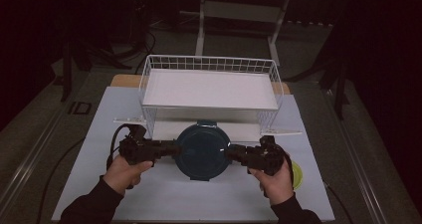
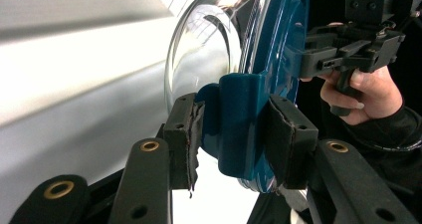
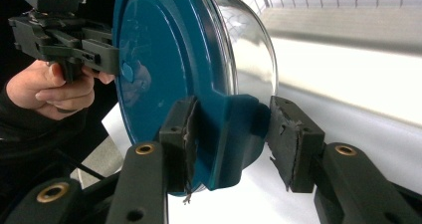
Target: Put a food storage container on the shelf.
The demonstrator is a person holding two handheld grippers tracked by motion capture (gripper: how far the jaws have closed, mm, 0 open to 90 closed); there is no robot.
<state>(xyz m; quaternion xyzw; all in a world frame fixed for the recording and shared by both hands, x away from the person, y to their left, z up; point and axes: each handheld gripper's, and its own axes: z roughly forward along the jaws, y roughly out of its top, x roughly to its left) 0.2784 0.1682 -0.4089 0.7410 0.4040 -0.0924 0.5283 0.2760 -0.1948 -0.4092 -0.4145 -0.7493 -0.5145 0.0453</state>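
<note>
- Item: round glass container with teal clip-on lid (image 1: 202, 152). It hangs between my two grippers, lid up, above the white table (image 1: 149, 199) and just in front of the wire basket shelf (image 1: 209, 82).
- Left gripper (image 1: 171, 149): jaws part-open, both pads clamped on the lid's left latch tab (image 2: 238, 127). The glass bowl (image 2: 209, 50) bulges away on one side of the grip.
- Right gripper (image 1: 233, 153): jaws part-open on the opposite latch tab (image 3: 234, 134). One pad presses the lid face; the other looks a touch off the tab, so I judge this grip the looser one.
- Handling note: both holds are on plastic tabs, not on the bowl. I would keep both hands level and moving together, without pulling apart, or a latch could pop.
- Edges: the shelf's lower deck and front wire rim (image 1: 209, 109) lie just behind the container.
- Open room: the upper deck looks bare and wide; I would need more height to clear its rim. A yellow-green object (image 1: 297, 174) sits near my right hand (image 1: 276, 181).
</note>
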